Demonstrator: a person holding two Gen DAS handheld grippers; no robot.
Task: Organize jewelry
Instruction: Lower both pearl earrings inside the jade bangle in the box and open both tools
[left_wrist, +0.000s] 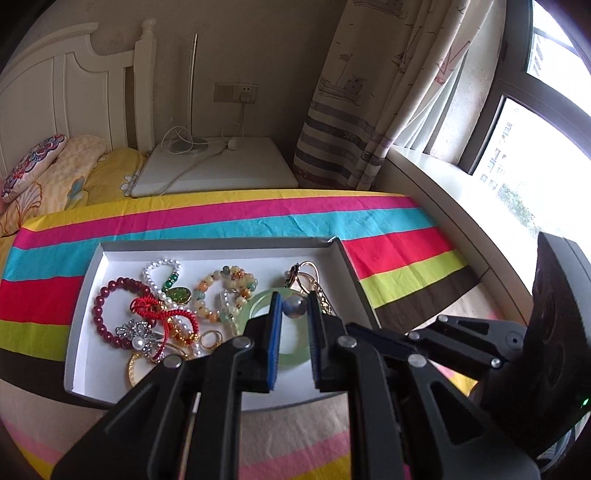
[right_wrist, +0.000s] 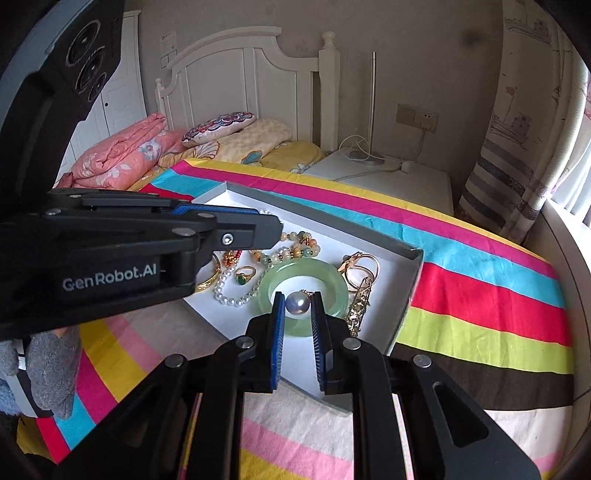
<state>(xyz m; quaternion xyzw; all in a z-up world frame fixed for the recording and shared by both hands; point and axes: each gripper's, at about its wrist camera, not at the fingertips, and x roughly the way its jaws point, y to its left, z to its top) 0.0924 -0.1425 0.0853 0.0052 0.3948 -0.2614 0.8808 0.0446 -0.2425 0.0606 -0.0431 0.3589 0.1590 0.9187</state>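
daylight is admitted through the window right of the jaws, where the panes are blown out. the wall beyond the jaws is left dim. straight lines are bent and corners blackened by fisheye distortion.

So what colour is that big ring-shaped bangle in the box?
Pale translucent green, jade-like; the bangle shows best in the right wrist view.

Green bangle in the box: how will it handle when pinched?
The green bangle looks rigid and glossy, so probably slippery to grip and brittle if dropped. Round, so it may roll if stood on edge. The pearl strand lies against its rim and might drag along.
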